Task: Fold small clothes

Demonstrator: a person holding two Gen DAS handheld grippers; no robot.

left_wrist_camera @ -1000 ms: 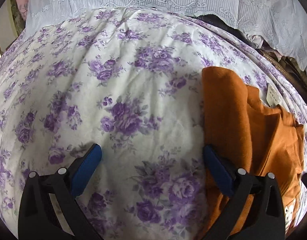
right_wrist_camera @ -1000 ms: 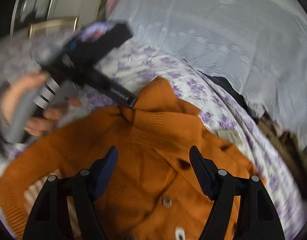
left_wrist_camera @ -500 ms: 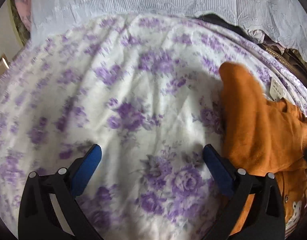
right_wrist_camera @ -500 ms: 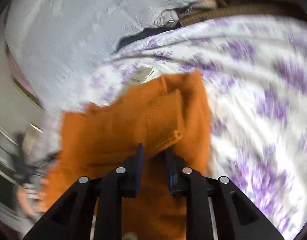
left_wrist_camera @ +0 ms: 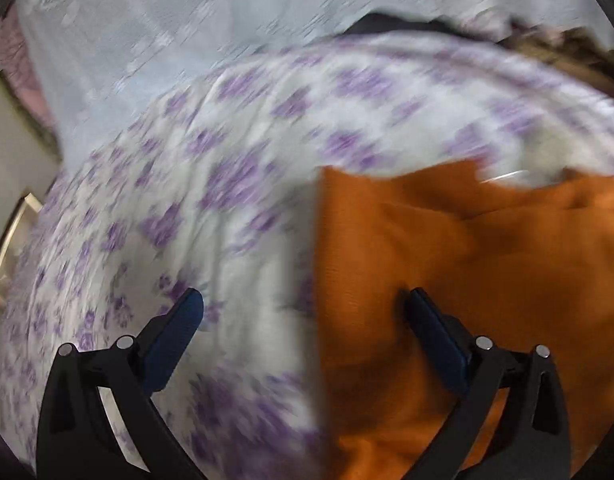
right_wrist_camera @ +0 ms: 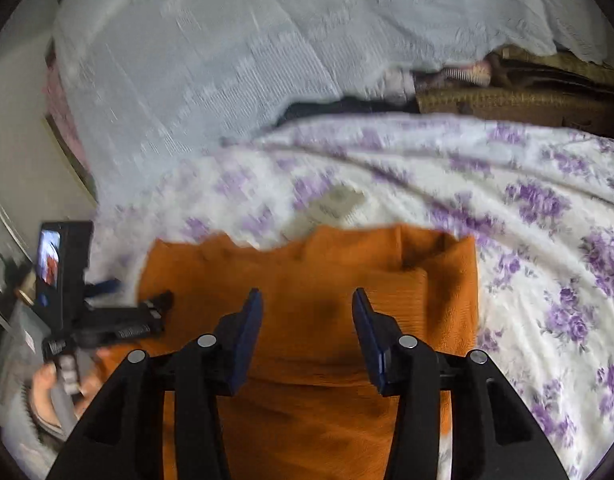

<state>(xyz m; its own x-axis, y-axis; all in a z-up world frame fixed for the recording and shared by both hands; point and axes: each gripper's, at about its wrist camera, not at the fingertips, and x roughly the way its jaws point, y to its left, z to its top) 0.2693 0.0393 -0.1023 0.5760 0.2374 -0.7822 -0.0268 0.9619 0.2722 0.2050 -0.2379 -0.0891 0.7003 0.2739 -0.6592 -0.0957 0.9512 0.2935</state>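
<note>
Across the lower right of the left wrist view lies the orange knitted garment, spread on a white bedsheet with purple flowers. Its straight left edge runs down the middle of the frame. The left gripper has its jaws spread wide and holds nothing: one blue pad sits over the flowered sheet at lower left, the other over the orange knit at lower right. This view is blurred, so fine detail of the fabric cannot be made out. A pale lace cloth fills the upper part of the frame behind the bed.

Lower centre in the right wrist view, the same orange knitted garment lies folded, with a doubled layer forming a ridge toward its right side. The right gripper hovers over it with jaws parted and nothing pinched between the blue pads; whether the pads touch the knit cannot be told. A white paper tag lies on the bedsheet with purple flowers, just beyond the garment's upper edge. At the left edge of this frame the left gripper shows from outside, its camera unit with a lit small screen, and the person's hand grips its handle. The pale lace cloth covers the upper left.
</note>
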